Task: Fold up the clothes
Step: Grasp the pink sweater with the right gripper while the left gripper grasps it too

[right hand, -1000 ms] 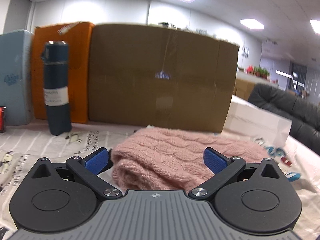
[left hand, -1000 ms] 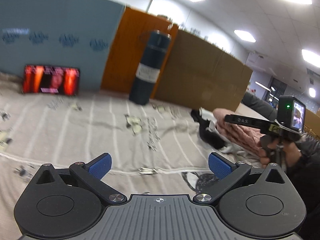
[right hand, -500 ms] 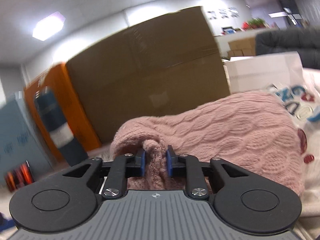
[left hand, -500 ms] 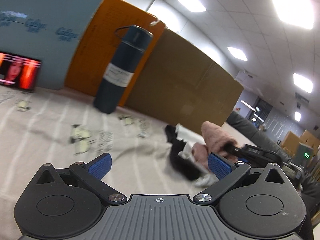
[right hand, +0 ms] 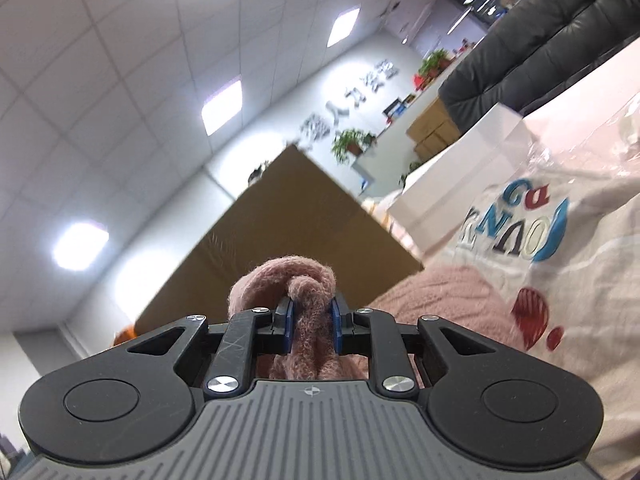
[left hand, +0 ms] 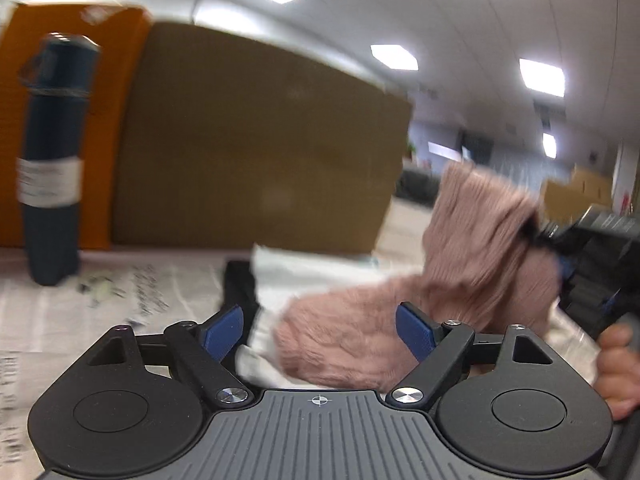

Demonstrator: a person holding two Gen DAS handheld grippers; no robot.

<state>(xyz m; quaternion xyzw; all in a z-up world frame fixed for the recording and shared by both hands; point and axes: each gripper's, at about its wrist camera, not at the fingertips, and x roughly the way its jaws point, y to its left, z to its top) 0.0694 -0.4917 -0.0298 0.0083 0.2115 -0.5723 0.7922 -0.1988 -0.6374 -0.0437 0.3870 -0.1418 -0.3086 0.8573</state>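
Observation:
A pink knitted sweater [left hand: 460,280] lies on the cloth-covered table, one end lifted at the right. My right gripper [right hand: 312,326] is shut on a bunched fold of the pink sweater [right hand: 310,292] and tilts upward; it shows in the left wrist view [left hand: 580,248] at the right, held by a hand. My left gripper [left hand: 320,328] is open and empty, with the lower part of the sweater between and just beyond its blue pads [left hand: 416,334].
A dark blue bottle [left hand: 52,160] stands at the left before an orange box [left hand: 80,40] and a large cardboard box [left hand: 260,152]. A black garment [left hand: 240,284] and white printed clothes [right hand: 560,260] lie beside the sweater. A white box [right hand: 460,184] stands behind.
My right gripper has shut on the sweater and lifted its end, tilting up. My left gripper has swung right and come close to the sweater, still open.

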